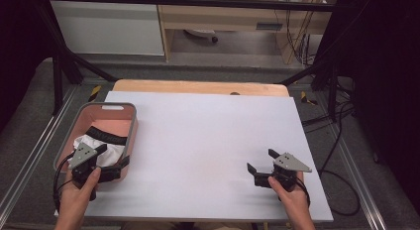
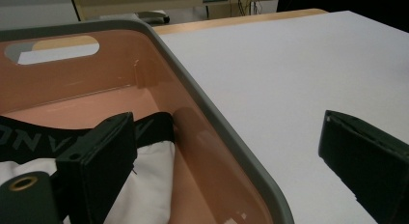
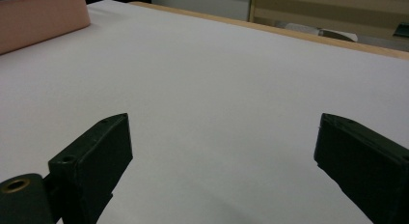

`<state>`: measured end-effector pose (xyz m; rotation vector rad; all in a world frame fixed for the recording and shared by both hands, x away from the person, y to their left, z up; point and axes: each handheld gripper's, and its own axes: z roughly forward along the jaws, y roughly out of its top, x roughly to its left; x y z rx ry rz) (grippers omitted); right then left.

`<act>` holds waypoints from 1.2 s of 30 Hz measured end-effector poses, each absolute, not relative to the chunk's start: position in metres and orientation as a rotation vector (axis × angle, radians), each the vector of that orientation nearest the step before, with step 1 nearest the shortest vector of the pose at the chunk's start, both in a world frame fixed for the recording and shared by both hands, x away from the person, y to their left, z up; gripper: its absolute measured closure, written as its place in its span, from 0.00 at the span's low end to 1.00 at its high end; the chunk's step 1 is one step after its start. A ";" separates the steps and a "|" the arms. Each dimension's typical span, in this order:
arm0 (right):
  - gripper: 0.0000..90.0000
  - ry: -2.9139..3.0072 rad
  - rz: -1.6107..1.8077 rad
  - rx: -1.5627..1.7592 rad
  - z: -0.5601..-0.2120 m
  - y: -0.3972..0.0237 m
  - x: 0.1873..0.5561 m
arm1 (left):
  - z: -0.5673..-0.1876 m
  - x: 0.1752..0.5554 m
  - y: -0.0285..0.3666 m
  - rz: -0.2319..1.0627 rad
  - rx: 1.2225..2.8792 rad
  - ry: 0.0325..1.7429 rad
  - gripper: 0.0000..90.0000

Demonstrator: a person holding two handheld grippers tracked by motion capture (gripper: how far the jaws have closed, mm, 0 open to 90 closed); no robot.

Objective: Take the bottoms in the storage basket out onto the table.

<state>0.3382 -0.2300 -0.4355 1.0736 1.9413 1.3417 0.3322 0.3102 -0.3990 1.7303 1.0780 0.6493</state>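
A pink bin (image 1: 84,116) with a grey rim stands at the table's left edge. Inside it lies a white garment (image 1: 111,149) with a black lettered waistband (image 1: 106,136). My left gripper (image 1: 113,158) is open and straddles the bin's near right wall (image 2: 231,142): one jaw hangs inside over the garment (image 2: 149,195), the other outside above the table. Nothing is between its pads. My right gripper (image 1: 260,160) stands open low over the bare white tabletop (image 3: 207,89) at the front right, with nothing between its fingers.
The white sheet (image 1: 208,141) covers a wooden table whose far edge (image 1: 198,86) shows. Black frame legs (image 1: 62,66) and cables (image 1: 341,116) stand around the table on the floor. A wooden shelf unit (image 1: 223,17) is behind.
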 end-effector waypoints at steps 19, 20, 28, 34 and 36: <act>0.07 1.969 1.315 1.089 -0.436 -0.228 0.339 | -0.398 0.331 0.313 0.644 1.741 1.078 0.07; 0.07 1.969 1.315 1.088 -0.436 -0.227 0.339 | -0.398 0.331 0.313 0.643 1.739 1.075 0.07; 0.07 1.969 1.309 1.103 -0.436 -0.228 0.339 | -0.387 0.330 0.316 0.638 1.753 1.082 0.07; 0.07 1.963 1.315 1.094 -0.435 -0.229 0.339 | -0.374 0.332 0.318 0.632 1.770 1.072 0.06; 0.07 1.964 1.317 1.091 -0.434 -0.229 0.338 | -0.369 0.335 0.316 0.638 1.774 1.083 0.06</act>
